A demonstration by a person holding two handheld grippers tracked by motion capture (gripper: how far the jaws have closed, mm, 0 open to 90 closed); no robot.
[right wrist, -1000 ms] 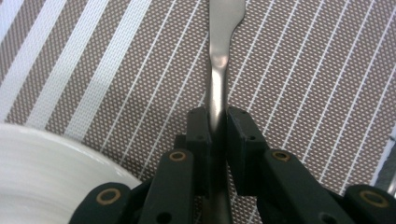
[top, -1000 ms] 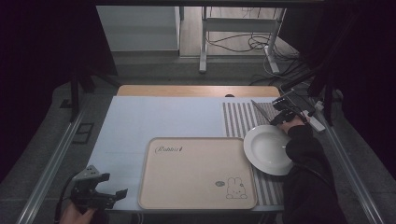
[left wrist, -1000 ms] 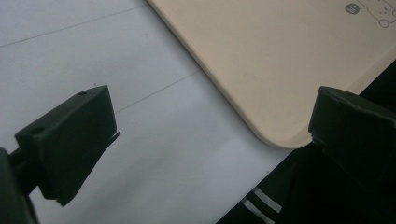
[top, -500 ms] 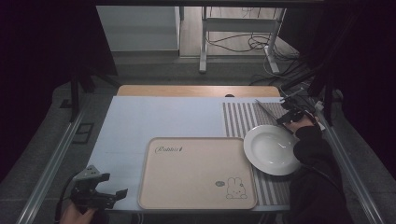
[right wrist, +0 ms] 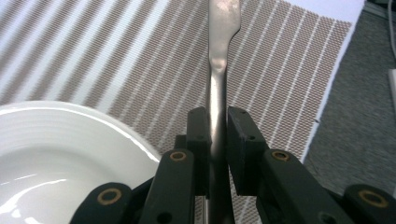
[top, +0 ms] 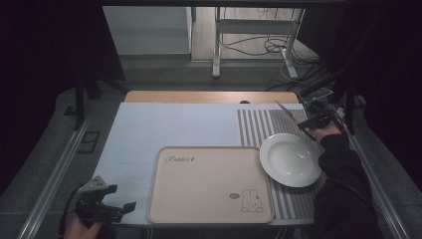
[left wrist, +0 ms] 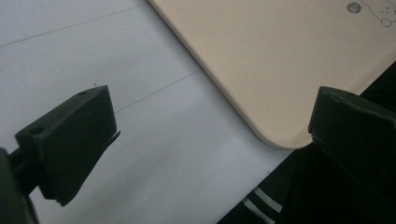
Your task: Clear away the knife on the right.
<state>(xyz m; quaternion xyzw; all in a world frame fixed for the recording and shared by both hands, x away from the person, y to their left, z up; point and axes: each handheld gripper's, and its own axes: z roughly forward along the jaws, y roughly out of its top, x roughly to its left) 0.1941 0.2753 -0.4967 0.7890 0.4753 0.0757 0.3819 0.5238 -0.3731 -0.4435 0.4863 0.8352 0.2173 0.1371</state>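
Right gripper [right wrist: 217, 135] is clamped on a slim silver metal utensil handle [right wrist: 220, 70], held over the striped placemat [top: 259, 124] just beyond the round white plate [top: 291, 159]. Left gripper [top: 107, 206], jaws apart, is parked near-left beside the beige tray [top: 209, 184]. Risk: the narrow handle may pivot in the grip.

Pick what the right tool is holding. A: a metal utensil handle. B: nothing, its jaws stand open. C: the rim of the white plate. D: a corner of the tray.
A: in the right gripper view the right tool has both jaws closed on a metal utensil handle, over the striped mat beside the plate.
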